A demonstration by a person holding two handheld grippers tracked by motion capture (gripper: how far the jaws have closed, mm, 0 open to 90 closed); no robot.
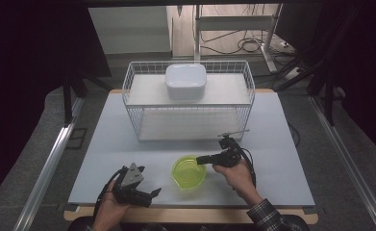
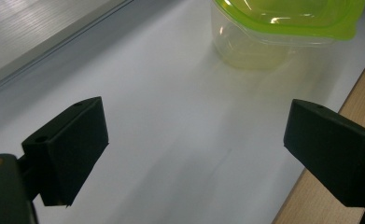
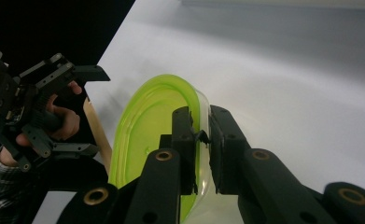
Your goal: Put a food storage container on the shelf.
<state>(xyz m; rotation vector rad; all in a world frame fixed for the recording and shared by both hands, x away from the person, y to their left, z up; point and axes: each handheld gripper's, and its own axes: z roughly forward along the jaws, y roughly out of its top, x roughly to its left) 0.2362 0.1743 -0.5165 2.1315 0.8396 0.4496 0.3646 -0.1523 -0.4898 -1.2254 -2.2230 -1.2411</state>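
A clear container with a lime-green rim (image 1: 189, 172) stands on the white table (image 1: 118, 144), near the front middle. My right gripper (image 1: 201, 159) reaches it from the right, and the right gripper view has the two black jaws pinched on the rim of the container (image 3: 147, 126), one inside and one outside; the right gripper (image 3: 201, 123) is shut on it. My left gripper (image 1: 148, 180) rests at the front left, a short way from the container (image 2: 283, 28), with its jaws wide apart and nothing between them (image 2: 194, 140).
A white wire rack (image 1: 188, 103) stands at the back of the table with a white lidded box (image 1: 185, 81) on its top shelf. The table's wooden front edge (image 2: 329, 196) runs just beside the left gripper. Dark floor and metal rails flank the table.
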